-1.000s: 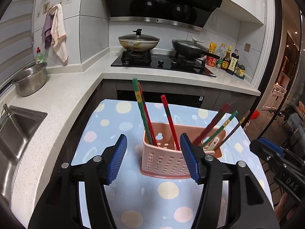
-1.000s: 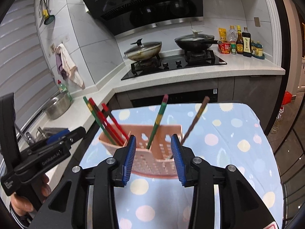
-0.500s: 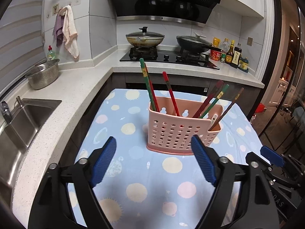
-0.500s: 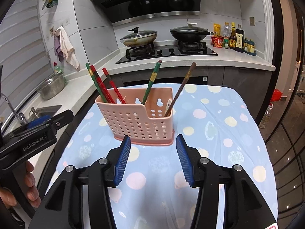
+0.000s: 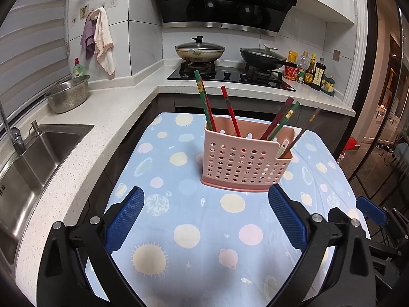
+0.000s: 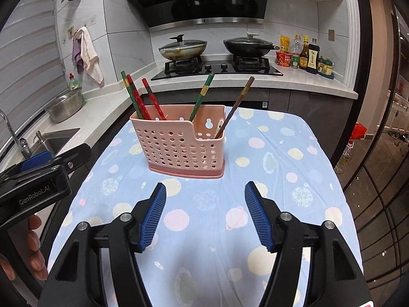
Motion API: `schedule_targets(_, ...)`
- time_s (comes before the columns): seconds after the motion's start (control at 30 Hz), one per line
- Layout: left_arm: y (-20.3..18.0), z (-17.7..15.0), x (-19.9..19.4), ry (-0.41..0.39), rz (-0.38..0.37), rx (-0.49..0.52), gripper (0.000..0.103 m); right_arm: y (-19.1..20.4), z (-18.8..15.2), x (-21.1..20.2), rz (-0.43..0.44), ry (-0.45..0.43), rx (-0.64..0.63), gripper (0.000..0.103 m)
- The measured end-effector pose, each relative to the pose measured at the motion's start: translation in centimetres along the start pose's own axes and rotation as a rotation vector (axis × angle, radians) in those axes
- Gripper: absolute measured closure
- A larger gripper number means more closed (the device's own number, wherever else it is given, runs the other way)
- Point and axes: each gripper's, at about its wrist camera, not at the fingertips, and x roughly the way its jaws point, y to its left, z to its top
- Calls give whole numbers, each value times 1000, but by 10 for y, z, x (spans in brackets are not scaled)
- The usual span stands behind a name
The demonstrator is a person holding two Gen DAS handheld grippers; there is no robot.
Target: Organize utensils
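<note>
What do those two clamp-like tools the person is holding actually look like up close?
Both are black plastic with angular, cut-out arms joined by silver rivets. The left gripper and right gripper each end in two blue pads: dimpled on the left tool, ribbed on the right. The left tool's body reads "GenRobot.AI" in pale letters. No cables or sleeves show.

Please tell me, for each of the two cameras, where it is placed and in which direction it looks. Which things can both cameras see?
Left wrist: sits on the left gripper, looks down over its open jaws at the pink basket; the right gripper's tip shows at the right edge.
Right wrist: sits on the right gripper, looks at the basket from further right; the left gripper and a hand show at left.
Shared: basket, chopsticks, dotted cloth, stove.
</note>
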Motion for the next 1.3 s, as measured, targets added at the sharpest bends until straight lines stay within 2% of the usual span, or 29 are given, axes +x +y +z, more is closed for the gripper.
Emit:
schedule_targets(0.2, -3, -10, -3, 17, -1, 7, 8, 0, -7, -3, 5, 4, 10, 19)
schedule_targets(0.47, -4, -22, -4, 44, 4, 4, 8, -2, -10, -5, -3, 13, 25, 16)
schedule_targets(0.5, -4, -23, -4, 47, 5, 3, 8, -2, -12, -5, -3, 14, 27, 15)
schedule_targets(0.53, -5, -23, -4, 48, 10, 3, 8, -3, -12, -5, -3, 17, 31, 8)
schedule_targets(0.57, -5, -25, -4, 48, 20, 3, 8, -3, -13, -5, 1, 21, 36, 6)
schedule_targets(1.3, -10, -33, -9, 49, 60, 17, 7, -4, -21, -10, -37, 19, 15, 7)
